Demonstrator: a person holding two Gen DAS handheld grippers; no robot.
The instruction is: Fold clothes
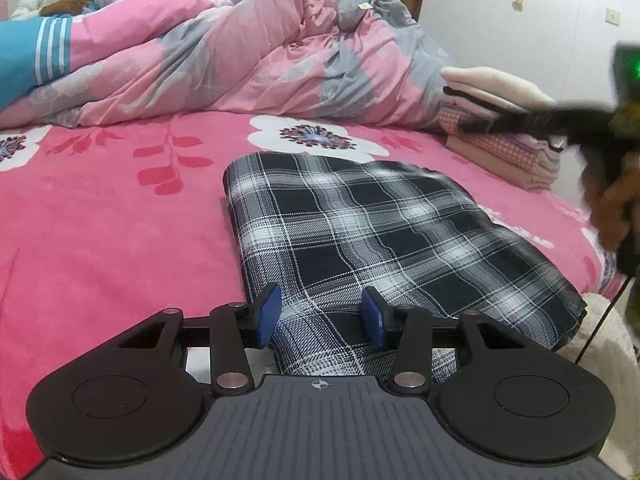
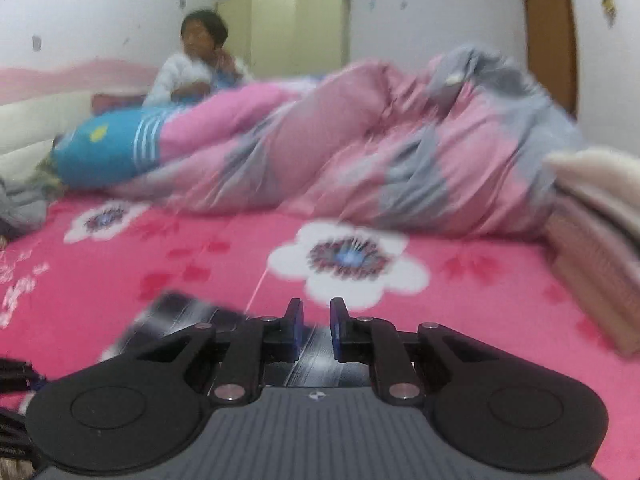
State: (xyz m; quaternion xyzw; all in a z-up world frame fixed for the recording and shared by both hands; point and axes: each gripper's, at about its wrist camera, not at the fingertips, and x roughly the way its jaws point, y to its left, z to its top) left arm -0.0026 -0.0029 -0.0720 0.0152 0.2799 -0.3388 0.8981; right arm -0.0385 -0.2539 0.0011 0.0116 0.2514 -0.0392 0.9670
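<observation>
Lying flat on the pink flowered bed (image 1: 100, 220), the black-and-white plaid cloth (image 1: 380, 232) is folded into a neat rectangle. Left tool (image 1: 322, 312) spread over its near edge, pinching nothing. Right tool (image 2: 316, 322) narrowly parted, empty. Folded pile (image 1: 500, 128) far right; rumpled duvet (image 1: 240, 60) beyond.

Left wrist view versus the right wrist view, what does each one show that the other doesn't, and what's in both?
Only the left wrist view shows the whole folded plaid garment, the left gripper with its jaws apart over the near edge, and the blurred right gripper from the side.

Only the right wrist view shows the cream wardrobe and the right gripper from behind, jaws nearly closed with nothing between them.

Both show the pink floral bedsheet, the rumpled pink and grey duvet, the stack of folded clothes and a seated person.
</observation>
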